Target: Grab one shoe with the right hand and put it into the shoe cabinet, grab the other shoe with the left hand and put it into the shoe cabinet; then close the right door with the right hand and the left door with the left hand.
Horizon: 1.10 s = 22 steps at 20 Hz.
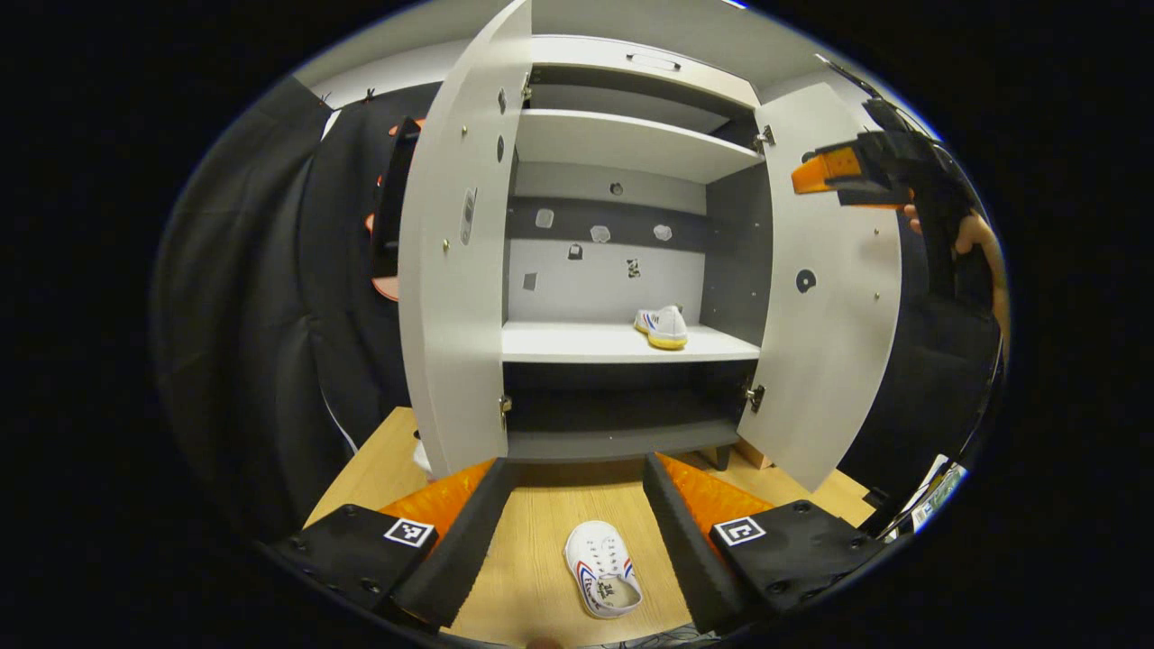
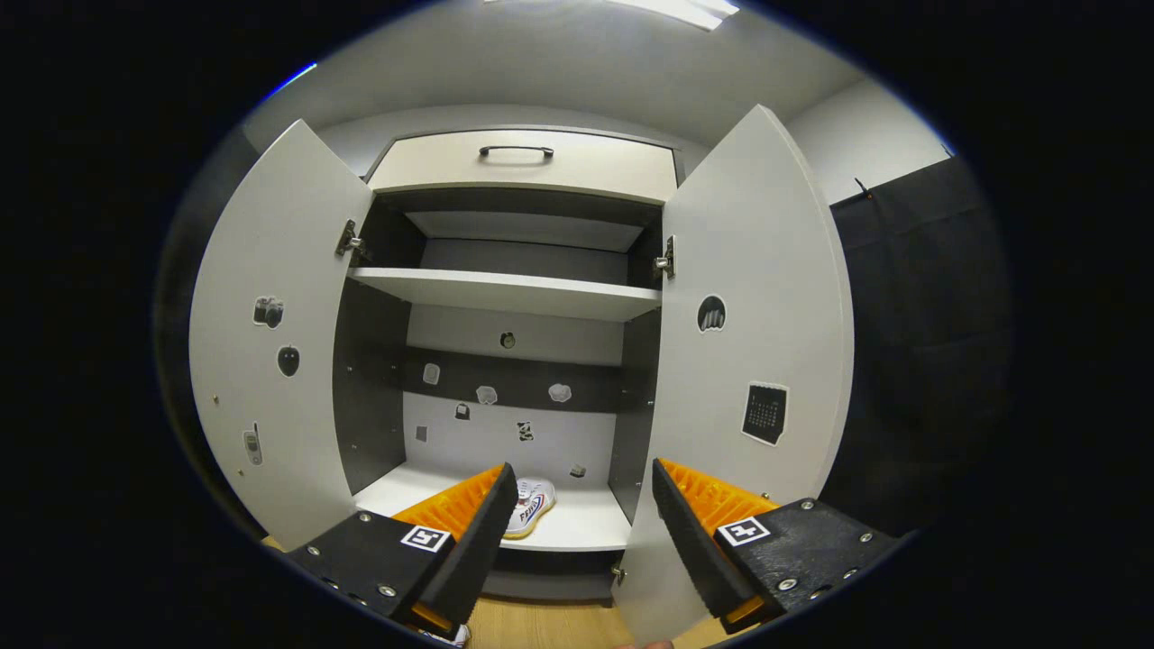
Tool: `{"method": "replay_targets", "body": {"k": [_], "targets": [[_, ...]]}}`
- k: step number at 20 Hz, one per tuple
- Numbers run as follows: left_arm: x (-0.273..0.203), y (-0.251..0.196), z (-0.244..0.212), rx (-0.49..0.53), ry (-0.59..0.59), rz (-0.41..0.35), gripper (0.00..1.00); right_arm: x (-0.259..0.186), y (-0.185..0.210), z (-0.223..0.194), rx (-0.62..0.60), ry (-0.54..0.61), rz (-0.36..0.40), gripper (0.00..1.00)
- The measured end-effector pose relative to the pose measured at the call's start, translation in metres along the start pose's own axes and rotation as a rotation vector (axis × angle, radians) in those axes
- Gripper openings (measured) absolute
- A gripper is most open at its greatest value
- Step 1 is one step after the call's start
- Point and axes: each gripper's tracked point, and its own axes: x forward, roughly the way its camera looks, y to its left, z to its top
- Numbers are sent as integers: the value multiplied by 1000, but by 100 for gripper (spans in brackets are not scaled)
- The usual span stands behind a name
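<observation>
A white shoe (image 1: 602, 568) with red and blue stripes lies on the wooden floor (image 1: 532, 541) in front of the shoe cabinet (image 1: 622, 144). My left gripper (image 1: 577, 466) hangs open above it, one finger on each side and neither touching it. A second white shoe (image 1: 663, 326) with a yellow sole rests on the cabinet's lower shelf (image 1: 577, 342). In the right gripper view this shelf shoe (image 2: 534, 503) is partly hidden behind a finger. My right gripper (image 2: 584, 470) is open and holds nothing, in front of the shelf opening. It also shows at upper right, as the right gripper (image 1: 843, 171) in a hand (image 1: 978, 239).
Both cabinet doors stand wide open: the left door (image 1: 455, 270) and the right door (image 1: 825, 288). In the right gripper view, the right door (image 2: 757, 361) is close beside my gripper. A drawer with a handle (image 2: 516, 151) tops the cabinet. Black cloth walls flank both sides.
</observation>
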Motion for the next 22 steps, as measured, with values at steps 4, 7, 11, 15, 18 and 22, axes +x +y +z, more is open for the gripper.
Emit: {"method": "replay_targets", "body": {"k": [4,7,11,15,18,22], "targets": [[23,-9,-66,-33,127,-27,97,-10,-2,3,-10,-5,15,92],[39,-5,-113,-58,229,-20,97,-13,-8,8,-44,-21,4,92],[56,-1,-175,-27,348,-12,98,-20,-16,12,-50,-32,-7,92],[61,-1,-230,-59,489,-16,98,-26,-23,12,-53,-37,-16,93],[70,3,-257,-42,543,-2,98,-28,-26,9,-48,-29,-17,94],[76,2,-286,-59,631,-2,91,-29,-28,4,-37,-18,-13,94]]}}
